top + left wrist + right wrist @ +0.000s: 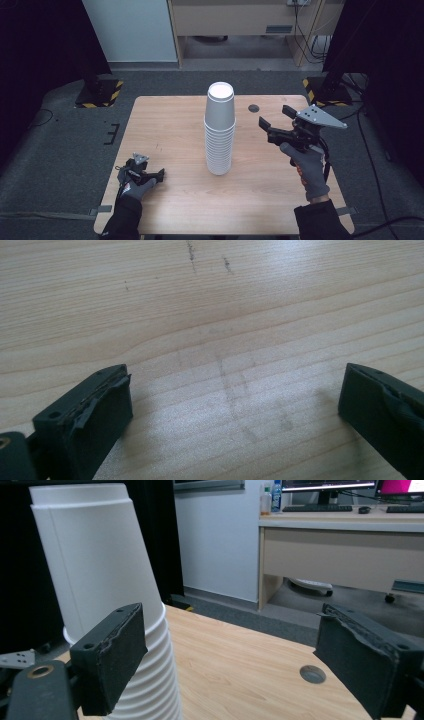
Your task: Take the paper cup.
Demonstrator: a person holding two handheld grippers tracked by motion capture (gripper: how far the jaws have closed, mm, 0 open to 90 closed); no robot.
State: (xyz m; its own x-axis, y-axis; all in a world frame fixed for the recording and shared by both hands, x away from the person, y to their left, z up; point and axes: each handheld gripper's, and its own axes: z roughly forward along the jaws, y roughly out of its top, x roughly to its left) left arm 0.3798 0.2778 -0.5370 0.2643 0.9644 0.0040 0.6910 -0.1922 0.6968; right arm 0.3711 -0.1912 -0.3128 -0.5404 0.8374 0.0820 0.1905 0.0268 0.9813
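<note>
One stack of white cups [220, 130] is seen, upside down, its long axis upright, left of the spread, empty right gripper [276, 122]. The left gripper [235, 405] is spread, empty.

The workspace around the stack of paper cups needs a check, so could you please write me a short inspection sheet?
Surface: wooden table, faint scuffs, round hole at the far right.
Job's things: stack of white paper cups, upside down, mid-table.
Clutter: nothing seen.
Grippers: left gripper low at the near left, jaws open, holding nothing; right gripper raised beside the stack, jaws open, apart from it.
Cables: cable trailing from the right gripper; more on the floor.
Surroundings: grey carpet, desk, striped stand bases.
</note>
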